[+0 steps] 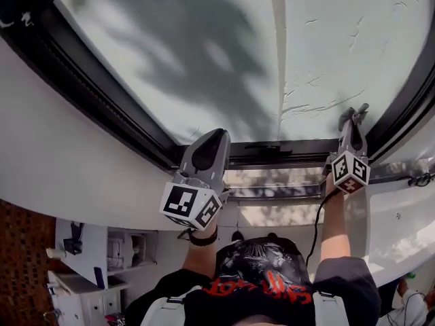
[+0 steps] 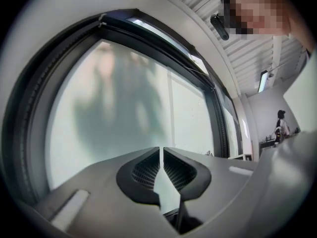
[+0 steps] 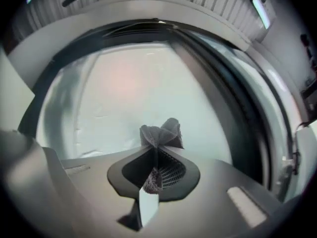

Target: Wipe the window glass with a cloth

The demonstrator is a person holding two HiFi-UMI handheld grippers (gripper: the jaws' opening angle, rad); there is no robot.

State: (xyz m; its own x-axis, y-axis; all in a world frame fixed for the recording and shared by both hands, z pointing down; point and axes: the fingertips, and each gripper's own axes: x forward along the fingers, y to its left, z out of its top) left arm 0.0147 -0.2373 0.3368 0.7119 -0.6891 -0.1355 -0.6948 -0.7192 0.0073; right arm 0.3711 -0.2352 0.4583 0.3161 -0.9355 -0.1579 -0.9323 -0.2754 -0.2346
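my right gripper [image 3: 157, 151] is clamped on a bunched grey cloth [image 3: 161, 133], soft and light, maybe just touching the window glass [image 1: 204, 53], so the hold belongs deep in the wad; my left gripper [image 2: 161, 151] is closed, empty.

Two grippers, the left gripper [image 1: 213, 138] and the right gripper [image 1: 353, 126], face one window [image 1: 170, 39]. Each carries one marker cube, two in all: left cube [image 1: 192, 206], right cube [image 1: 350, 172]. One cloth [image 3: 161, 133] shows, at the right gripper's tip. Two forearms, one wristband [image 1: 204, 237] and one cable [image 1: 315, 229] appear below. Far off stand one person [image 2: 282, 125] and one ceiling light [image 2: 262, 81].
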